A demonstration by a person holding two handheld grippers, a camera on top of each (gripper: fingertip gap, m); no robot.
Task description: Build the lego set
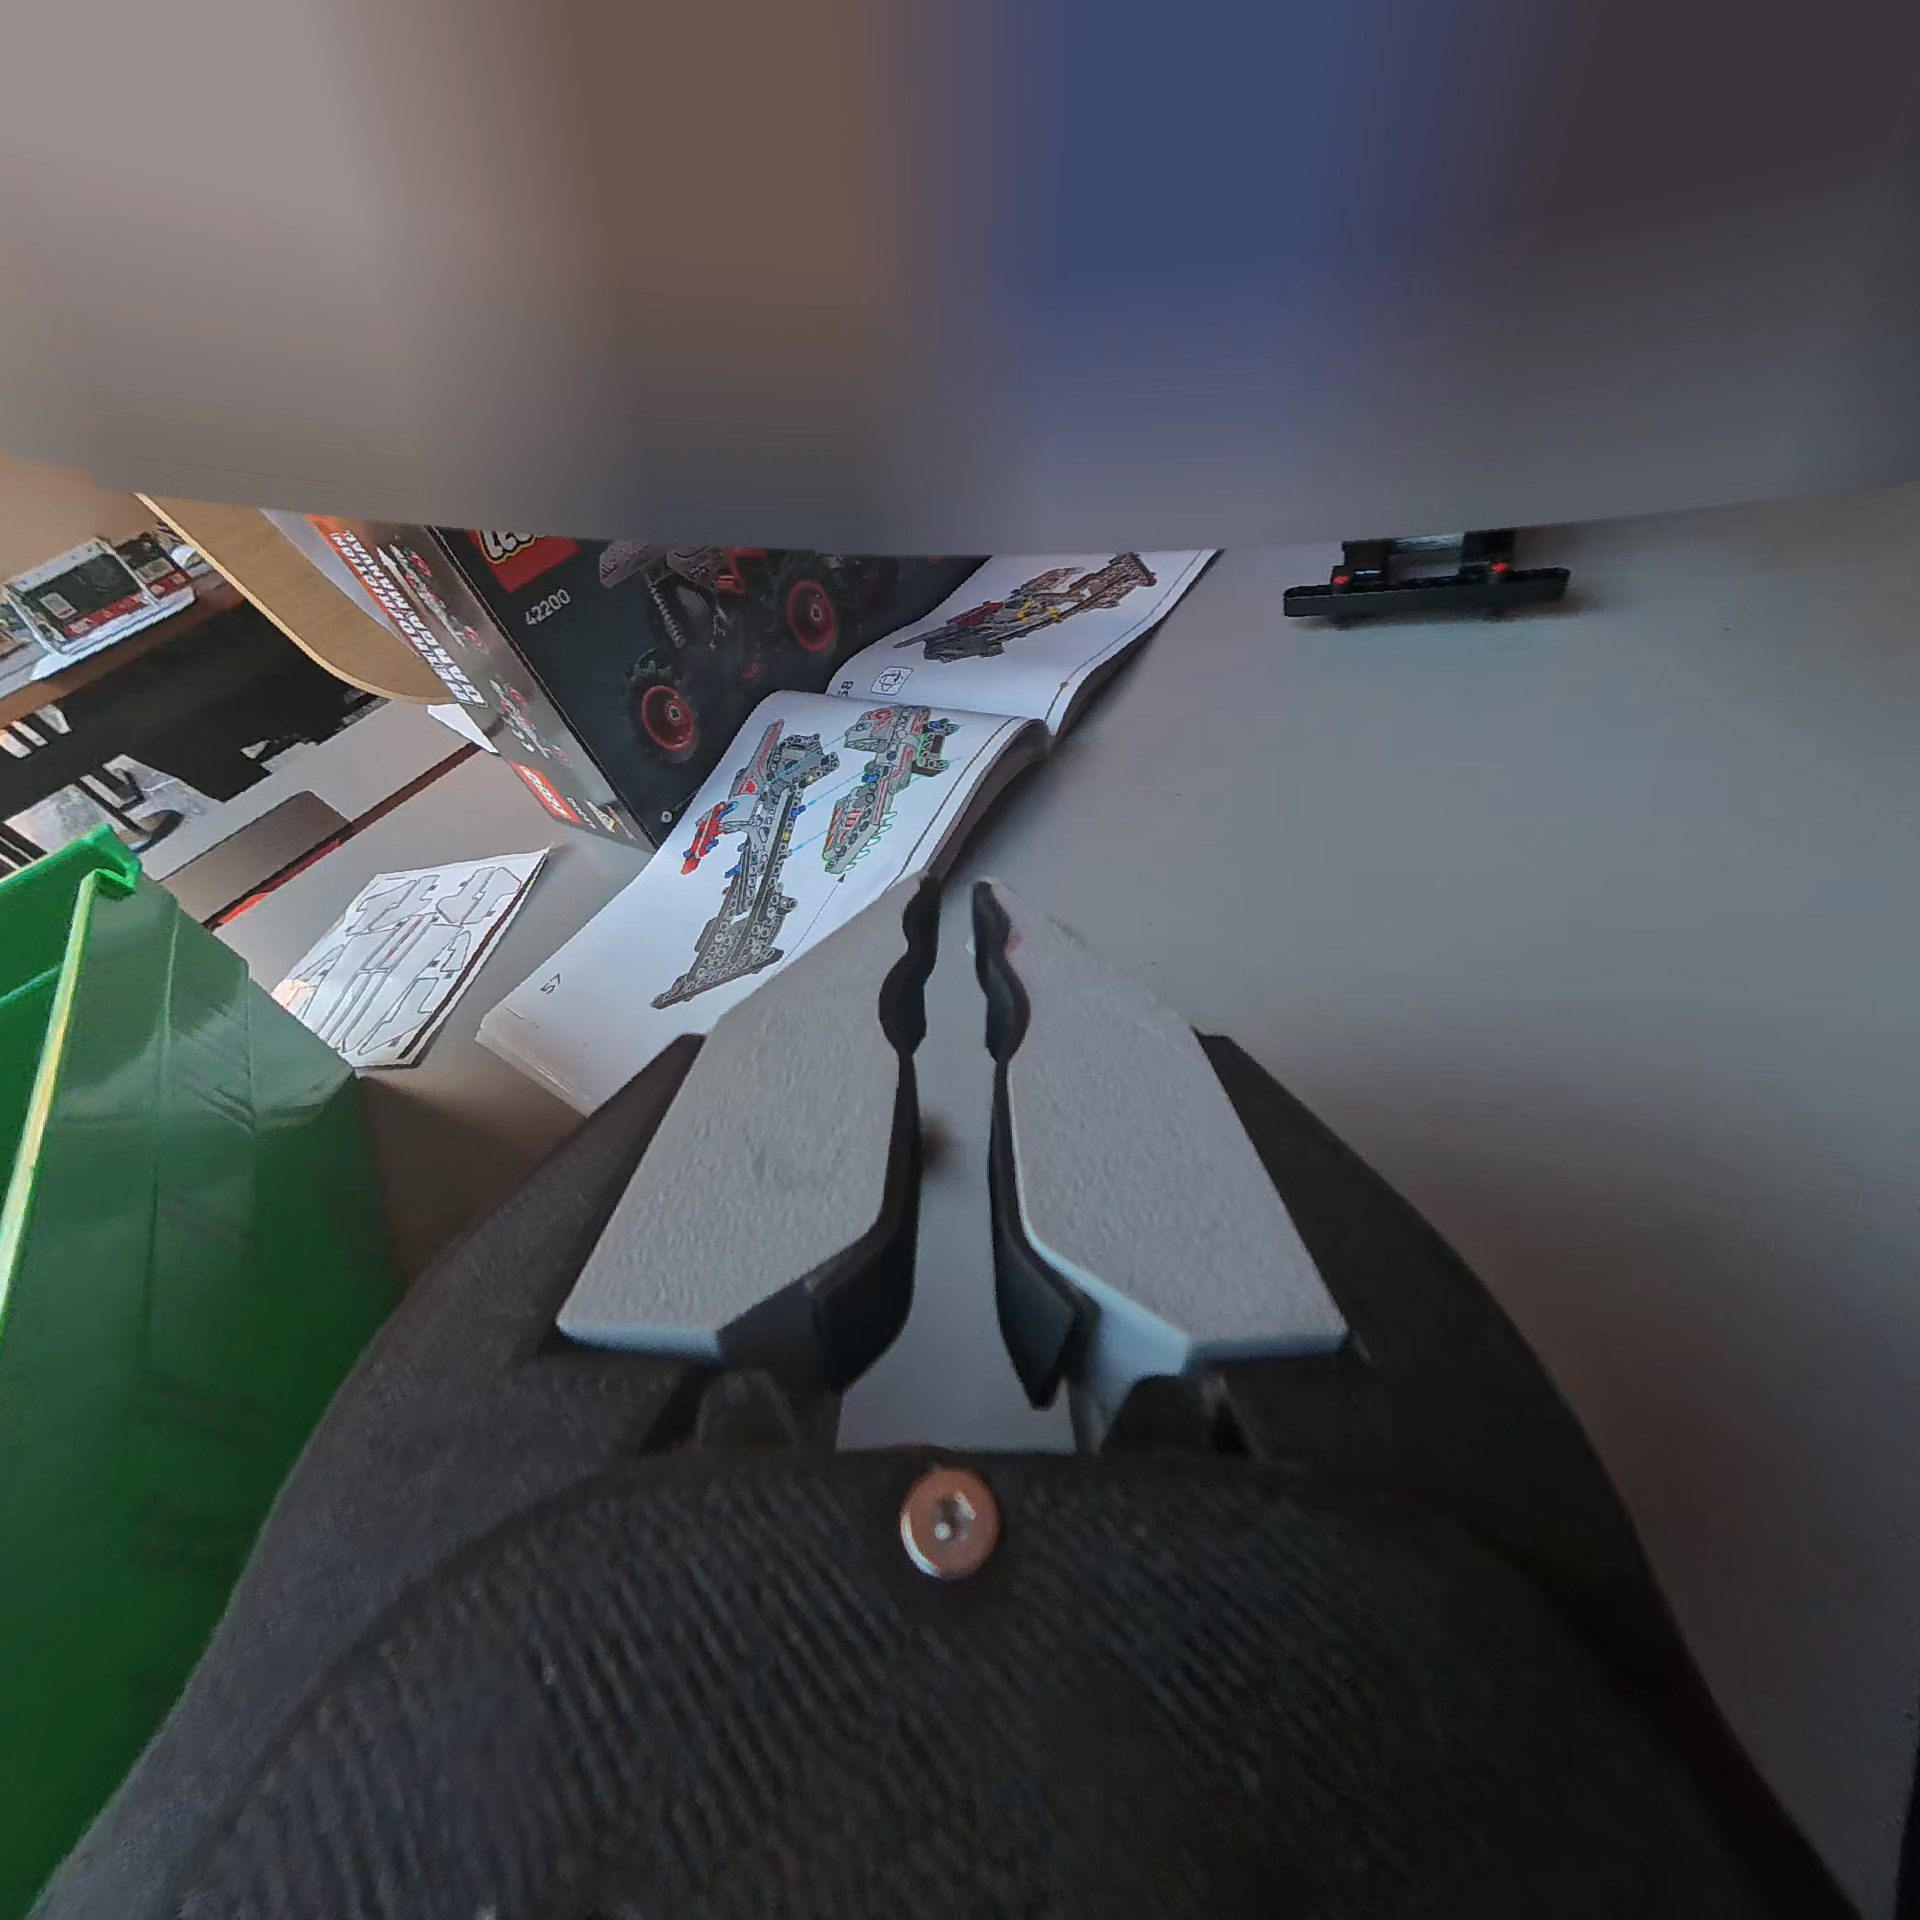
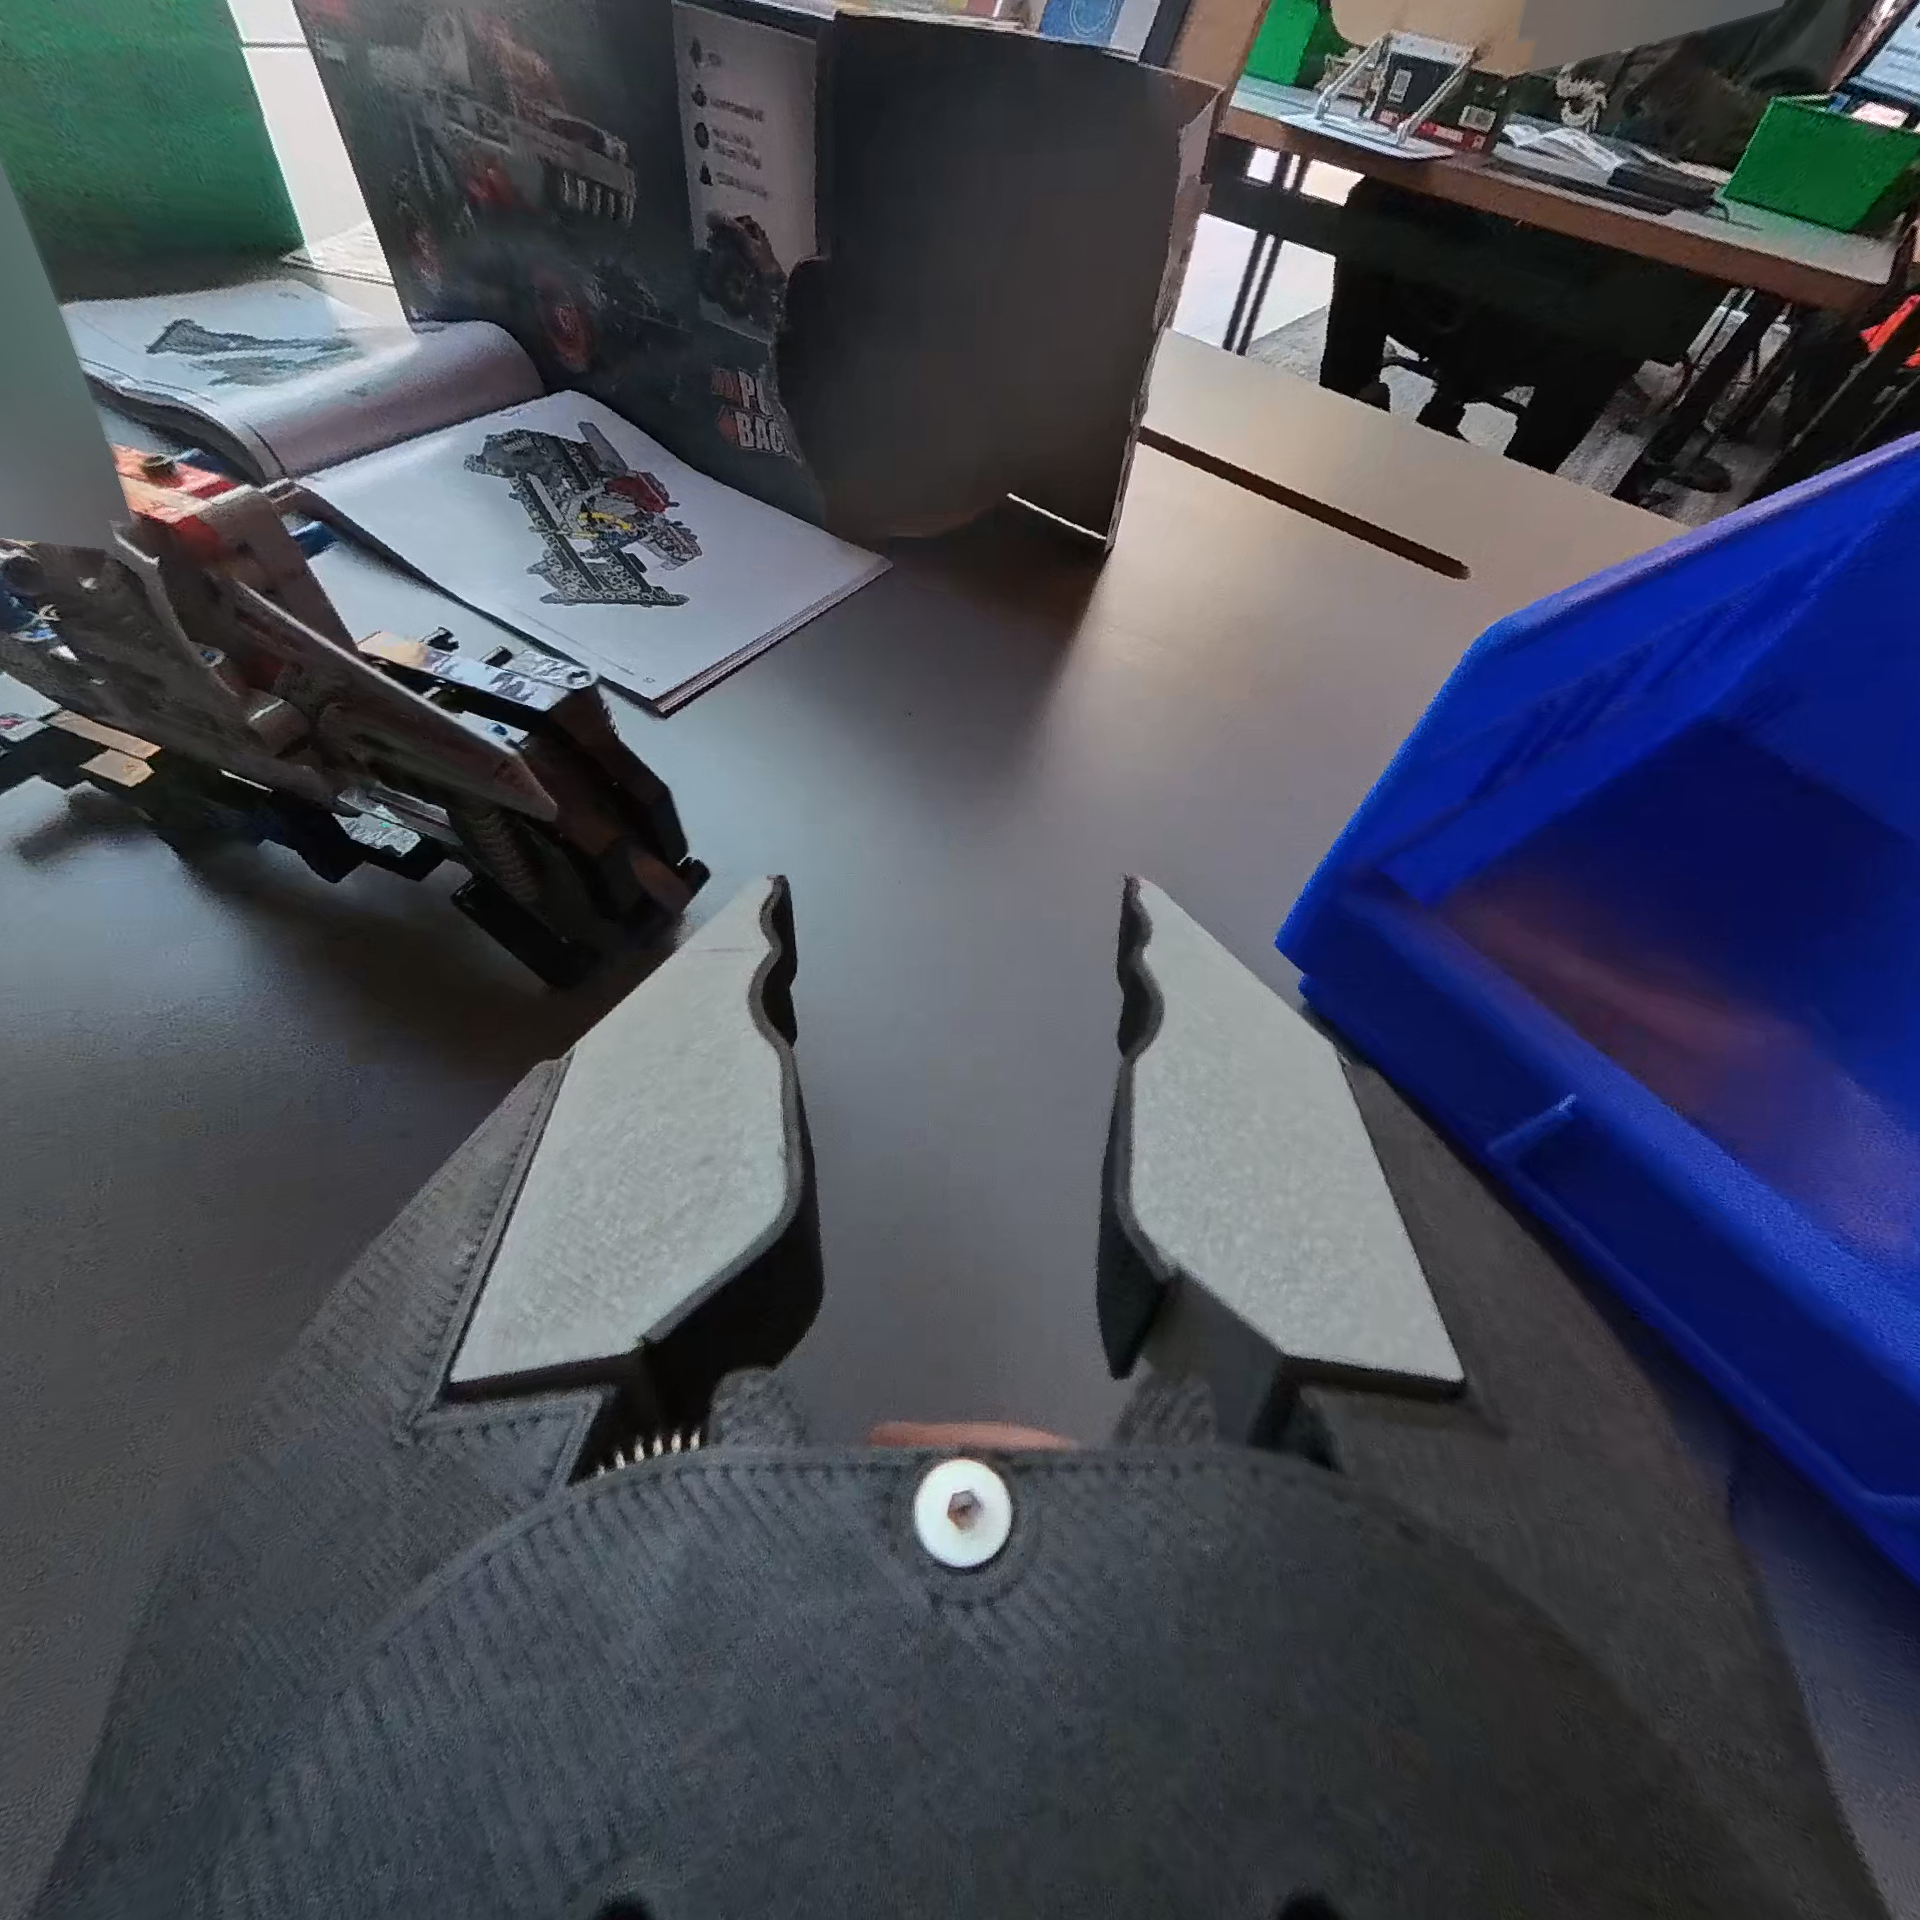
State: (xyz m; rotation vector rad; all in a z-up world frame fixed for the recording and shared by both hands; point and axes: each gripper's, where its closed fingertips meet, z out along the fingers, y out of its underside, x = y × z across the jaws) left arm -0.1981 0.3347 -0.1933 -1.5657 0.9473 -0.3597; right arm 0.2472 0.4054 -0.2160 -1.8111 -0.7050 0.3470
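Note:
My left gripper (image 1: 954, 896) hovers over the grey table with its jaws almost together and nothing between them. Its tips are just right of the open instruction booklet (image 1: 790, 831). A small black lego piece with red pins (image 1: 1423, 582) lies far ahead to the right. My right gripper (image 2: 956, 894) is open and empty above the dark table. The partly built lego model (image 2: 312, 727), grey with red and blue bits, lies to the left of its left finger (image 2: 665, 1143). The booklet (image 2: 582, 540) lies beyond the model.
The lego box (image 1: 644, 665) stands behind the booklet and also shows in the right wrist view (image 2: 623, 208). A sticker sheet (image 1: 416, 951) and a green bin (image 1: 135, 1247) are on the left. A blue bin (image 2: 1662, 935) sits close to my right gripper's right side. My hands' fingertips stand some 45 cm from each other.

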